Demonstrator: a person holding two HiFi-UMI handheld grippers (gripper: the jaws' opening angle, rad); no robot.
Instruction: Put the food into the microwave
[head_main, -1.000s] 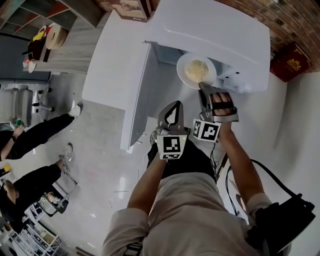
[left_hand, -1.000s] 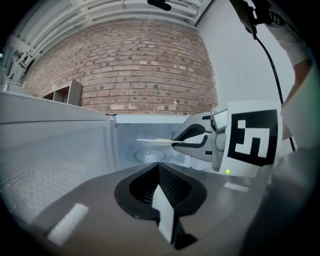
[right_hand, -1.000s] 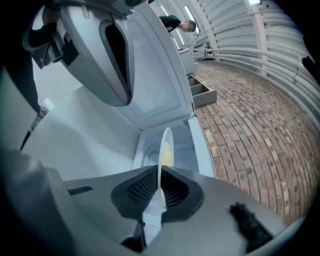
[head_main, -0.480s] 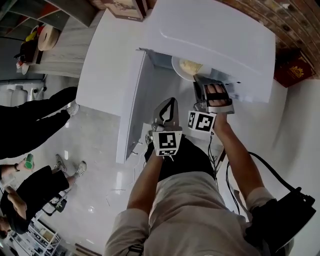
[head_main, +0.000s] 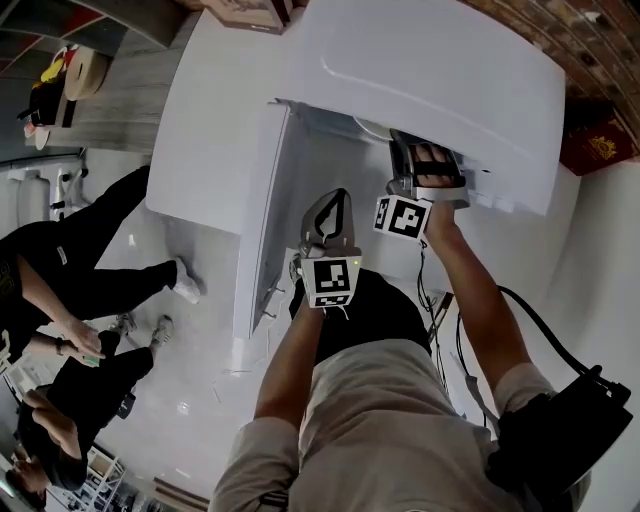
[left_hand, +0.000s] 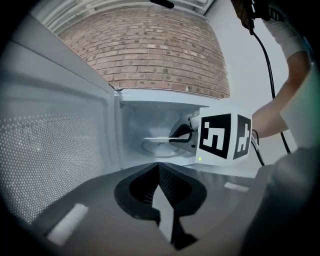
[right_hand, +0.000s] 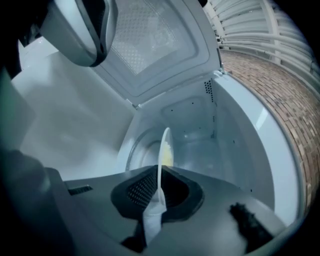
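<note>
The white microwave (head_main: 430, 70) stands with its door (head_main: 262, 200) swung open to the left. My right gripper (head_main: 412, 160) reaches into the cavity, shut on the rim of a white plate (right_hand: 162, 145) that carries yellowish food. In the left gripper view the plate (left_hand: 159, 141) hangs level just above the glass turntable (left_hand: 161, 151), held by the right gripper (left_hand: 182, 135). From the head view only a sliver of the plate's rim (head_main: 372, 128) shows under the microwave's top. My left gripper (head_main: 335, 210) hovers in front of the opening, shut and holding nothing.
The open door's mesh panel (left_hand: 55, 150) stands close on the left of the left gripper. People (head_main: 90, 270) stand on the floor to the left. A red box (head_main: 598, 140) sits right of the microwave, by a brick wall (left_hand: 150, 55). A black cable (head_main: 530, 330) trails from my right arm.
My right gripper has carried the plate forward and down into the microwave cavity, so its top now hides most of it. The left gripper has crept forward. The people at left have shifted.
</note>
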